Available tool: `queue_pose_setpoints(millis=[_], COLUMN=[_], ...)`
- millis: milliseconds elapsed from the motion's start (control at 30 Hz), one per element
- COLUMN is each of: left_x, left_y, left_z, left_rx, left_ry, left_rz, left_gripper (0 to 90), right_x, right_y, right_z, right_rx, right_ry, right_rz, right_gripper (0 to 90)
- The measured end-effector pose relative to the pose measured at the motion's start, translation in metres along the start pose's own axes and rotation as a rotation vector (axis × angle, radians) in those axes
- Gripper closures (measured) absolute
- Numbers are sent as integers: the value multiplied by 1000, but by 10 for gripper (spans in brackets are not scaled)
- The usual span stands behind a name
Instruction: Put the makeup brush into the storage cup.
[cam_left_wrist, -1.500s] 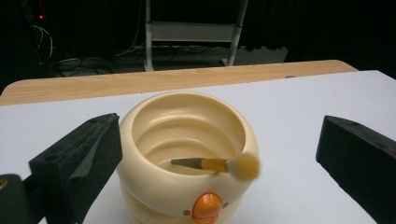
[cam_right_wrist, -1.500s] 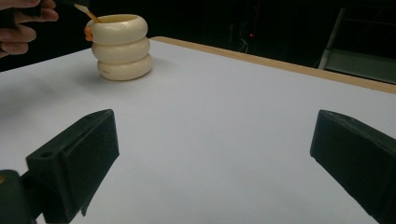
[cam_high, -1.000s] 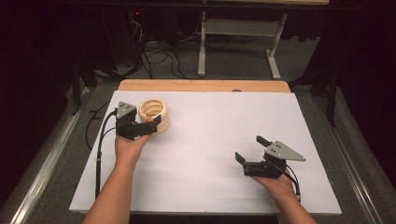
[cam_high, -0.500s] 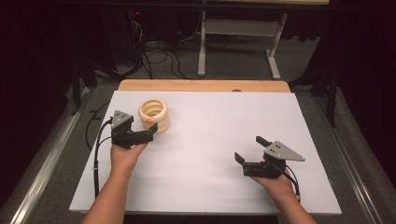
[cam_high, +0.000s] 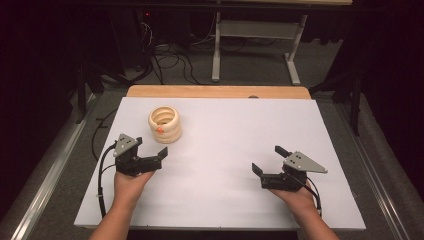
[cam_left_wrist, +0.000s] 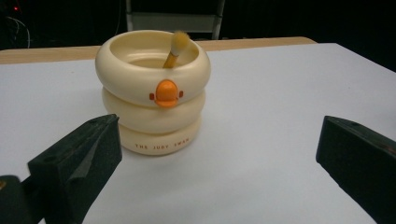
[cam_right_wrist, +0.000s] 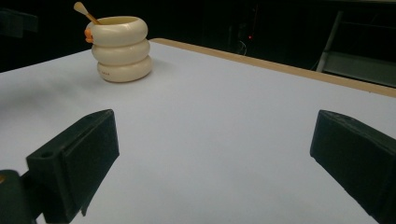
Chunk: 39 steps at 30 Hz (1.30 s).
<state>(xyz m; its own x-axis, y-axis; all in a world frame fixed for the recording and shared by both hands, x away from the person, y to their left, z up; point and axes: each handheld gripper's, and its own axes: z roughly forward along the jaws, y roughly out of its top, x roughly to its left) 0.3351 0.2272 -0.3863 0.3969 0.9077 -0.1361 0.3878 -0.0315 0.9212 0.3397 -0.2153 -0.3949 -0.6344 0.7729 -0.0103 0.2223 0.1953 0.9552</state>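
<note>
The left gripper (cam_high: 149, 153) has been pulled back from the cream cup (cam_high: 165, 124). A second ago its jaws were around the cup; now they are spread wide with nothing between them, and the cup is left standing free just past them. The cup has stayed where it was. The right gripper (cam_high: 270, 161) has not been moved; its jaws are spread wide too and hold nothing.

The cup is found on the white desk (cam_high: 235, 130), near the far left corner, well apart from the right gripper. It is made like three fat rings piled up, and its long axis is held straight up, with the open mouth on top. Its little orange beak (cam_left_wrist: 167, 92) is turned toward the left gripper and the near edge. A small stick (cam_left_wrist: 173, 48) is seen inside, leaning with its pale tip above the rim.
</note>
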Motion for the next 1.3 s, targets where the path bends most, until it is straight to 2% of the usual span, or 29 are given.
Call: queue_pose_setpoints(millis=[233,300,433,533,600,700,933,1133,1300], left_x=[-10,-12,-14,-21,-24,-26,-24,-27,-27], left_y=[-9,-10,-16,-22,-24,-23,-25,-26,-27], left_z=[-13,-18,-27,-32,-34,-38,-35,-33,-31], left_rx=[-5,-10,-19,-10,5,-10,-7,3,17], left_ry=[-29,-28,-57,-71,-95,-96,-96,-97,-101], left_rz=[17,37,0,32,50,60,42,67,68], left_gripper=[14,14,12,11,10,4,4,4,4], right_x=[0,0,0,0,0,-1,-3,-3,-4], right_y=[-1,-1,-1,-1,-1,-1,-2,-3,-2], right_z=[-1,-1,-1,-2,-3,-6,-11,-10,-10], right_rx=[6,7,8,5,7,2,-5,0,-6], right_ry=[-8,-10,-9,-16,-25,-32,-42,-42,-45], right_rz=[14,12,13,1,6,15,15,16,13], right_gripper=[24,24,24,24,23,23,22,22,22])
